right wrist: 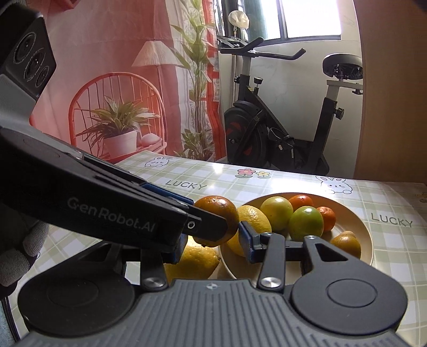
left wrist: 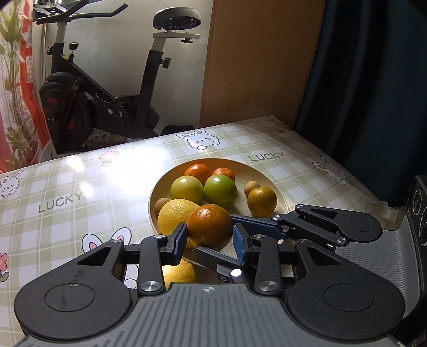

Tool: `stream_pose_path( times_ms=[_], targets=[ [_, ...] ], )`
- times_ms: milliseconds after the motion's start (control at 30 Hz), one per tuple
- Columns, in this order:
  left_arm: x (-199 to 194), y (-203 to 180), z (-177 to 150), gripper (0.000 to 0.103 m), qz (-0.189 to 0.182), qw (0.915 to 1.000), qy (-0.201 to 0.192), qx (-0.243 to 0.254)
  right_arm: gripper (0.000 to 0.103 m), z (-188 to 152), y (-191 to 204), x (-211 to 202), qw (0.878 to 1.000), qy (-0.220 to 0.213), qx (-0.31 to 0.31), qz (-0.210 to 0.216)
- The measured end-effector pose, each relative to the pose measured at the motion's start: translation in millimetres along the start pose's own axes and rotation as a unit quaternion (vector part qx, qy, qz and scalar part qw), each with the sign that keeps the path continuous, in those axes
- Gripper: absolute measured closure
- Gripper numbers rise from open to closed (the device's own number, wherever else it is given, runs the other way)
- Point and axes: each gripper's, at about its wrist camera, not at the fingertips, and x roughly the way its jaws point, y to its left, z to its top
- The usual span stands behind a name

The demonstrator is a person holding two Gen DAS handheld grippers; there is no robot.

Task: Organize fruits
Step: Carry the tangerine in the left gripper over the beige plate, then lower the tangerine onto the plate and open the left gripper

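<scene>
Both grippers' jaws, left gripper [left wrist: 209,239] and right gripper [right wrist: 213,240], clamped on one orange [left wrist: 209,225], lemon [left wrist: 174,213] and plate [left wrist: 280,184] behind.

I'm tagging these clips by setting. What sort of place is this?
Most likely a room in a home. An exercise bike stands by a window, and a plate of fruit sits on a table covered with a bunny-print "LUCKY" cloth.
</scene>
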Motion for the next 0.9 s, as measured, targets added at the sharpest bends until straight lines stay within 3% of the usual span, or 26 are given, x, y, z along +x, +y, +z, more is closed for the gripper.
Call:
stream_pose_path(
  times_ms=[467,900],
  targets=[
    [54,-22,21,0.063,0.002,0.9985,0.048,0.025,0.058,-18,-52,5,0.999,-0.005,0.020,-0.032],
    [70,-25,19,0.062,-0.006,0.9975,0.067,0.022,0.058,-20,-54,20,0.998,0.006,0.018,-0.067]
  ],
)
